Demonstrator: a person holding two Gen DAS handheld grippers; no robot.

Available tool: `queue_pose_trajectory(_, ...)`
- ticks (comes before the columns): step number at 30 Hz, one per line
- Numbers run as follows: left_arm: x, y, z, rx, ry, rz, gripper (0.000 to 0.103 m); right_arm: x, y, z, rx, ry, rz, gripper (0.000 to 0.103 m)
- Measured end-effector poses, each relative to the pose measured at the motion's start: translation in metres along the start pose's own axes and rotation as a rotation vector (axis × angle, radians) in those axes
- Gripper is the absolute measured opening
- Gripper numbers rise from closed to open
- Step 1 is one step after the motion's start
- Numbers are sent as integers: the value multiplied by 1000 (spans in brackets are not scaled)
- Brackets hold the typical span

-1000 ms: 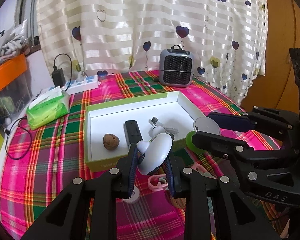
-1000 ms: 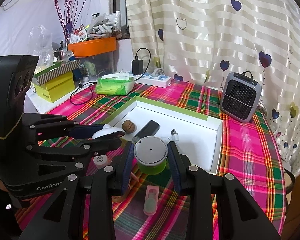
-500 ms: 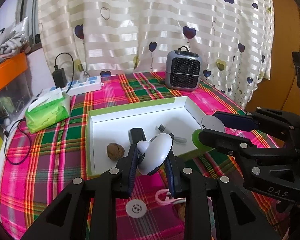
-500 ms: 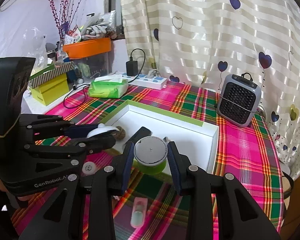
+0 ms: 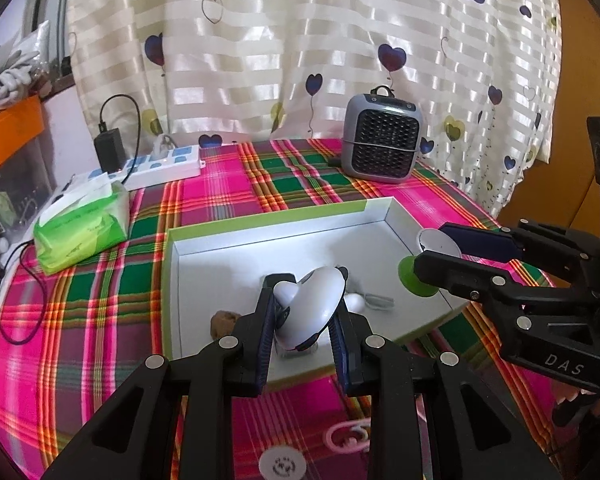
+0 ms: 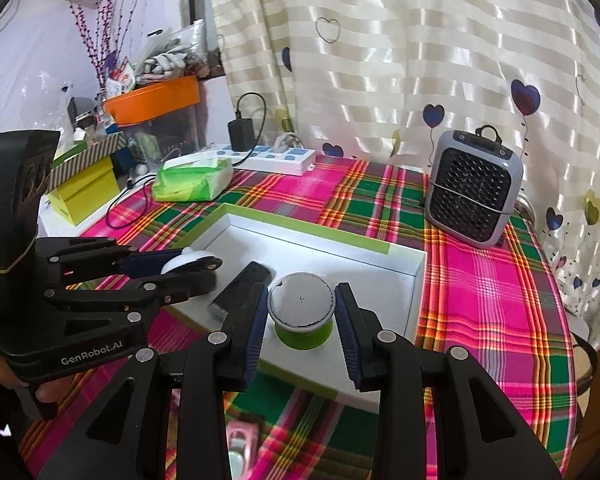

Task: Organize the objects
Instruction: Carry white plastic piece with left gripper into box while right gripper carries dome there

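My left gripper [image 5: 302, 332] is shut on a white heart-shaped gadget [image 5: 314, 300] and holds it over the near edge of the white tray [image 5: 228, 256] with green rim. My right gripper [image 6: 302, 320] is shut on a round white-topped, green-based pot [image 6: 302, 312], held above the tray's near right part [image 6: 414, 280]. The pot also shows in the left wrist view [image 5: 418, 276]. In the tray lie a black device [image 6: 242, 286], a brown nut [image 5: 224, 322] and a white cable [image 5: 374, 302].
A grey mini heater [image 5: 382, 138] stands behind the tray. A green tissue pack [image 5: 80, 226] and a white power strip [image 5: 160, 164] lie at the back left. A pink clip [image 5: 348, 436] and a white disc [image 5: 282, 462] lie on the plaid cloth near me.
Both grippers have risen and moved forward with their objects, from the cloth in front of the tray to above the tray's near edge.
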State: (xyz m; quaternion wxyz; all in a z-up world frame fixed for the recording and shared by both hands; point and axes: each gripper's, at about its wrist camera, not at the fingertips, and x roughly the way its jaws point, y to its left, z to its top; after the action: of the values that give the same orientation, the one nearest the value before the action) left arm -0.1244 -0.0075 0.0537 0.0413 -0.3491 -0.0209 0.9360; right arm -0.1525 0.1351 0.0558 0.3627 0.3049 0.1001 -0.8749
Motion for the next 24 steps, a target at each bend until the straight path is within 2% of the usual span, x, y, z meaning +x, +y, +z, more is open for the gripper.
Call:
queue_pose_trajectory(11,31,-10,5,15,23,-22,24,25,-19,-9,41,55,-31,36)
queue_pose_trajectory(24,46,-19,-2,45,62,-43,24,40,-26,-20,54,123,-61,36)
